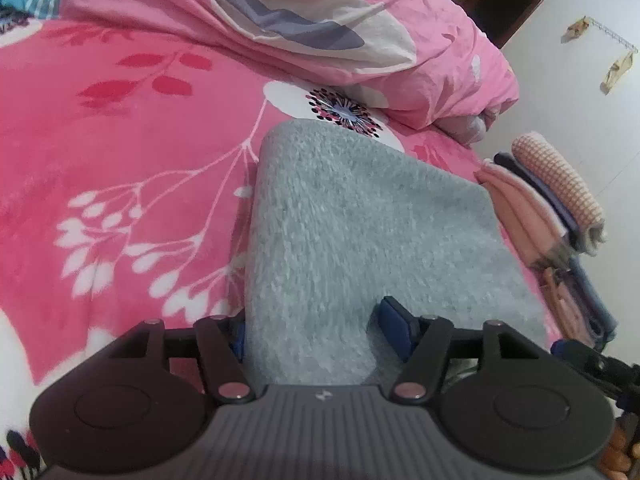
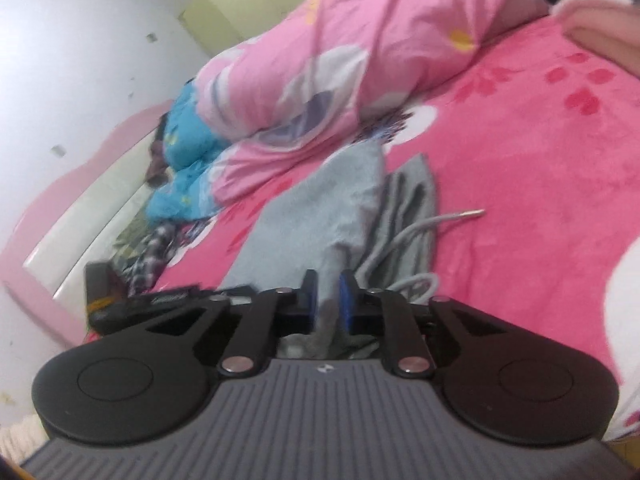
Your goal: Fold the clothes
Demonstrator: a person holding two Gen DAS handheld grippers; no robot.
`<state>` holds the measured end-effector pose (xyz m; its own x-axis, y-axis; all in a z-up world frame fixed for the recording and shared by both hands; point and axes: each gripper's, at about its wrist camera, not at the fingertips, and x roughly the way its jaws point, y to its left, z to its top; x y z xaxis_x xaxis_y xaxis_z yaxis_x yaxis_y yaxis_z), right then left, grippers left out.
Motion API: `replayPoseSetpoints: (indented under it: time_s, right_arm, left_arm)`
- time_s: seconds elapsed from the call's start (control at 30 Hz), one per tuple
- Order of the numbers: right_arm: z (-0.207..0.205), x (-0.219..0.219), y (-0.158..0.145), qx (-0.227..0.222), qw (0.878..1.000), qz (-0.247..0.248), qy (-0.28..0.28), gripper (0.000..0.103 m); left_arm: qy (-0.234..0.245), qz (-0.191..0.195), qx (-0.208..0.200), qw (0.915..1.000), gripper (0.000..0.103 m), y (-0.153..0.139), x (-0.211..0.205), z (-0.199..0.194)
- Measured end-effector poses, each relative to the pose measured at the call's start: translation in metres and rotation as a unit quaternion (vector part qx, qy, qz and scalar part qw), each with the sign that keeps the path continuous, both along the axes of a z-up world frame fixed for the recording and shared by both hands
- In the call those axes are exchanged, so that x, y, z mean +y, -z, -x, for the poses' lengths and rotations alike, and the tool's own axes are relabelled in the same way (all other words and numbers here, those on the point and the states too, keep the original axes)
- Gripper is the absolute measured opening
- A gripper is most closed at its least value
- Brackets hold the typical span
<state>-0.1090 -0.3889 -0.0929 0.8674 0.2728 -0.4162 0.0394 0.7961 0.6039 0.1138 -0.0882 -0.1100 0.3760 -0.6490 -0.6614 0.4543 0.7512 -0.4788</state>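
A grey fleecy garment (image 1: 360,232) lies folded flat on the pink flowered blanket (image 1: 120,140) in the left wrist view. My left gripper (image 1: 316,332) stands open at its near edge. One blue pad (image 1: 394,326) rests on top of the fleece and the other sits by its left side, with a wide span of cloth between them. In the right wrist view, my right gripper (image 2: 328,300) is shut on a bunched fold of the grey garment (image 2: 320,208), which rises from the bed toward the pads. Its grey drawstring (image 2: 460,216) trails to the right across the blanket.
A heaped pink flowered duvet (image 1: 380,28) lies along the far side of the bed. A stack of folded clothes (image 1: 552,208) sits at the bed's right edge. A blue patterned quilt (image 2: 184,152) and a pink headboard (image 2: 60,200) are at the left in the right wrist view.
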Motion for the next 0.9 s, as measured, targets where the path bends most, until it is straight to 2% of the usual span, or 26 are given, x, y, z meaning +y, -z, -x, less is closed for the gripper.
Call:
replayPoseSetpoints:
  time_s: [0.1,0.27,0.3,0.33,0.43,0.57,0.67,0.73,0.8,0.9]
  right_arm:
    - [-0.009,0.011,0.009,0.014,1.0,0.018,-0.011,0.02]
    - [-0.019,0.006,0.018,0.005,1.0,-0.011,-0.011,0.024]
    - [-0.021,0.004,0.02,0.001,1.0,-0.019,-0.017,0.021]
    - [-0.024,0.002,0.023,0.001,0.999,-0.033,-0.02,0.011]
    - [-0.023,-0.006,0.028,-0.007,0.997,-0.068,-0.021,0.007]
    - [-0.001,-0.014,0.016,-0.042,0.998,-0.056,-0.001,0.005]
    - [-0.002,-0.024,0.043,-0.019,0.997,-0.077,-0.001,0.006]
    - [0.0,-0.028,0.061,-0.028,0.994,-0.104,0.003,0.006]
    - [0.006,-0.03,0.063,-0.037,0.993,-0.114,0.002,0.008]
    - [0.014,-0.032,0.047,-0.036,0.996,-0.078,0.005,0.016]
  left_arm:
    - [-0.005,-0.009,-0.011,0.9999,0.065,0.0,-0.003,0.003]
    - [-0.017,-0.007,-0.027,0.9995,0.067,0.002,-0.005,0.007]
    - [-0.019,-0.006,-0.03,0.9993,0.068,0.003,-0.005,0.008]
    - [-0.02,-0.004,-0.034,0.9992,0.068,0.003,-0.005,0.01]
    - [-0.021,0.006,-0.043,0.9988,0.068,0.002,-0.004,0.014]
    - [-0.01,0.02,-0.06,0.9979,0.068,-0.006,-0.004,0.024]
    - [-0.002,-0.006,-0.088,0.9961,0.069,-0.007,-0.009,0.032]
    - [-0.005,-0.025,-0.112,0.9933,0.069,-0.01,-0.009,0.038]
    - [-0.015,-0.04,-0.147,0.9882,0.069,-0.018,-0.006,0.046]
    - [-0.016,-0.068,-0.236,0.9692,0.069,-0.039,-0.003,0.072]
